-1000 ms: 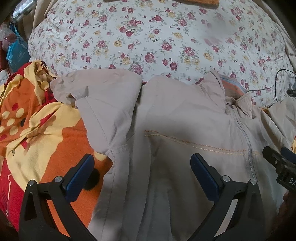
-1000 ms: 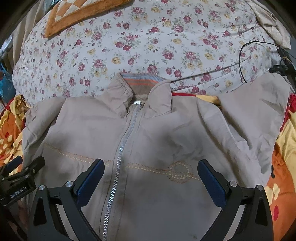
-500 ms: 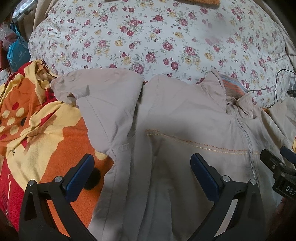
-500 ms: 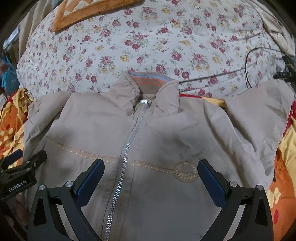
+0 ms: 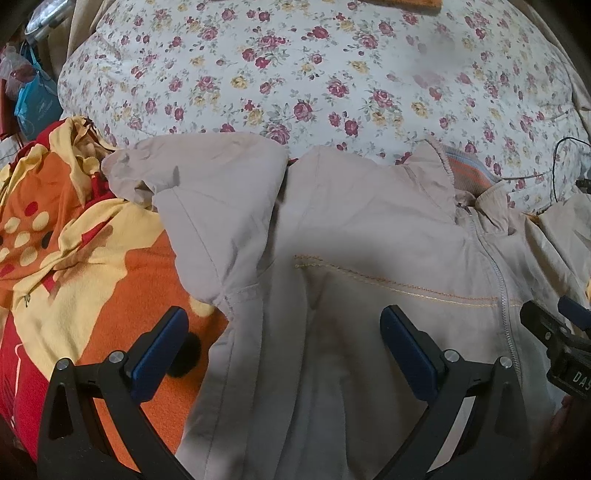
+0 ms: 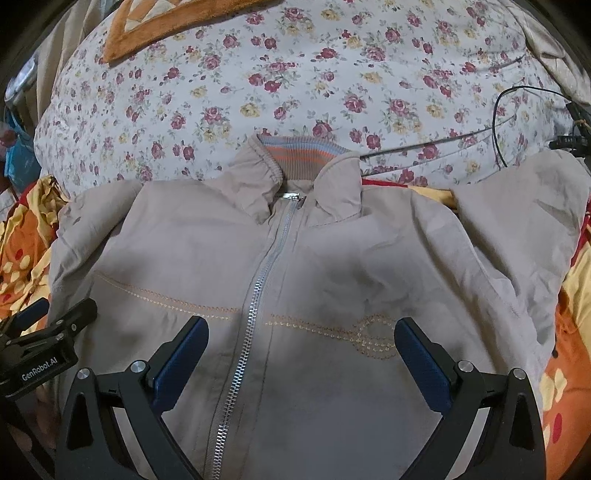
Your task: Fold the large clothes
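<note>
Beige zip-front jacket (image 6: 332, 266), spread front-up on a bed, collar (image 6: 295, 158) toward the floral quilt (image 6: 295, 74), hem toward the cameras. Zipper (image 6: 258, 295) closed up to the collar, striped rib knit visible inside the neck. Orange stitched line across the chest, ending in a looped motif (image 6: 373, 336) on one side. One sleeve (image 5: 207, 206) bent across the orange-yellow-red blanket (image 5: 74, 258); other sleeve (image 6: 517, 221) lying outward toward the opposite blanket edge, wrinkled.

Left gripper (image 5: 284, 350), jaws spread wide, nothing between them, above the jacket's side panel below the armpit seam, one blue pad (image 5: 159, 354) over the blanket, the other over the beige cloth. Contact with the fabric not determinable.

Right gripper (image 6: 301, 362), jaws likewise spread wide and empty, straddling the zipper and the lower chest, near the looped motif.

Black cable (image 6: 498, 122) on the quilt beyond the outer sleeve. Blue bag (image 5: 37, 103) at the far edge beside the bed. Orange-bordered cushion (image 6: 147, 26) at the head of the quilt.
</note>
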Demonstrator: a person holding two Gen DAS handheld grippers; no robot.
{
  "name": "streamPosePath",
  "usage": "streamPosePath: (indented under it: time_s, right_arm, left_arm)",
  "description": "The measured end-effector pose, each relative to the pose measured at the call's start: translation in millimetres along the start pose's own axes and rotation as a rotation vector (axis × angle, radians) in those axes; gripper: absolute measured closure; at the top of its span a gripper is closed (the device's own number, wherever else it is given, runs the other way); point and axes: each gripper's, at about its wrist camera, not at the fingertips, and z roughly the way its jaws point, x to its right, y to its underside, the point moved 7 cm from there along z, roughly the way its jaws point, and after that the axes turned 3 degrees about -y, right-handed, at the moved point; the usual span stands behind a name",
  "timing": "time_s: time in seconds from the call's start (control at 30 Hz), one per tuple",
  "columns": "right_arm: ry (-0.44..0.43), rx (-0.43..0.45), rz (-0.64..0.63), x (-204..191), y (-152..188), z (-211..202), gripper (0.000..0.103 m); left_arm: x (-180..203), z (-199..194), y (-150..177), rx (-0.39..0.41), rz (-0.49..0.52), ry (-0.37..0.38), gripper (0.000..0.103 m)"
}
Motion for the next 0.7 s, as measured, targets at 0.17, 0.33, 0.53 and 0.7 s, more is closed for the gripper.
streamPosePath:
  time_s: [0.17, 0.33, 0.53, 0.7]
  right_arm:
    - [0.004, -0.010, -0.004, -1.1, 1.3, 1.9, 0.002]
    - [0.014, -0.009, -0.005, 0.1, 0.9, 3.1, 0.002]
    - [0.016, -0.020, 0.000, 0.1, 2.0, 4.5, 0.002]
    - [0.018, -0.023, 0.004, 0.5, 1.2, 5.3, 0.002]
  left_arm:
    - [0.1, -0.2, -0.4, 0.001, -0.001, 0.001, 0.000]
    - [0.2, -0.2, -0.4, 0.001, -0.002, 0.000, 0.000]
    - [0.3, 0.4, -0.1, -0.001, -0.004, 0.000, 0.000]
    - [0.2, 2.8, 1.0, -0.010, -0.006, 0.000, 0.000]
